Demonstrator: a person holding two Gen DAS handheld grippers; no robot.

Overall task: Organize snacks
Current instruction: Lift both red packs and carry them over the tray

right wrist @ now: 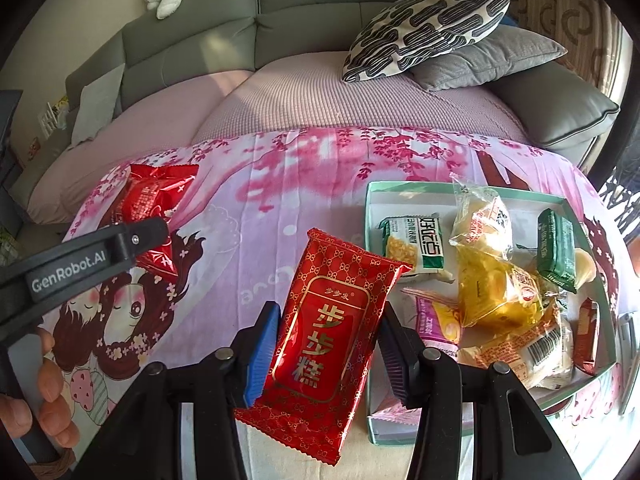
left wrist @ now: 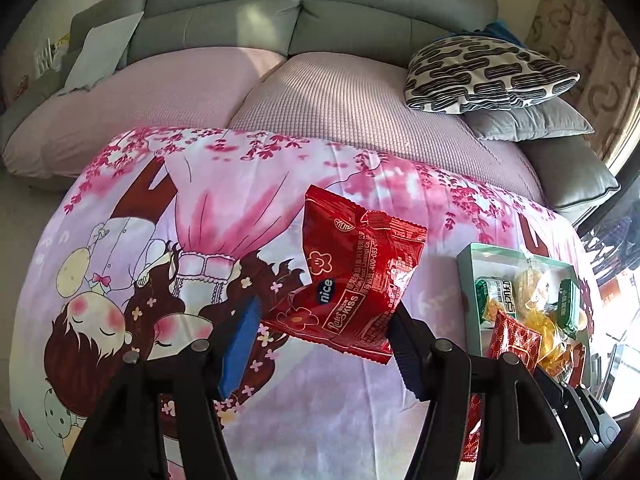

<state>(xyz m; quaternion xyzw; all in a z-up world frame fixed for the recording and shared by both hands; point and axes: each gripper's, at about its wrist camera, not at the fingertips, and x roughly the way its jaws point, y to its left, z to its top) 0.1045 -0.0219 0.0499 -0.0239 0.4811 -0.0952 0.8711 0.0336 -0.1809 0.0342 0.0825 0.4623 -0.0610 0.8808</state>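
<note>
Snack packets (right wrist: 326, 336) (both red) sit between each gripper's fingers (right wrist: 262, 354); box (right wrist: 554, 200) nearby.

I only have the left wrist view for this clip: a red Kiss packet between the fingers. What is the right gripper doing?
Observer: The right gripper holds a red gold-lettered packet between its fingers, just left of the box.
Operator: Is that packet in the box yet?
Observer: No; nearly all of it shows left of the box's wall.
Operator: Anything in the box I can't make out?
Observer: A purple packet lies near its left wall, beside the yellow packets.
</note>
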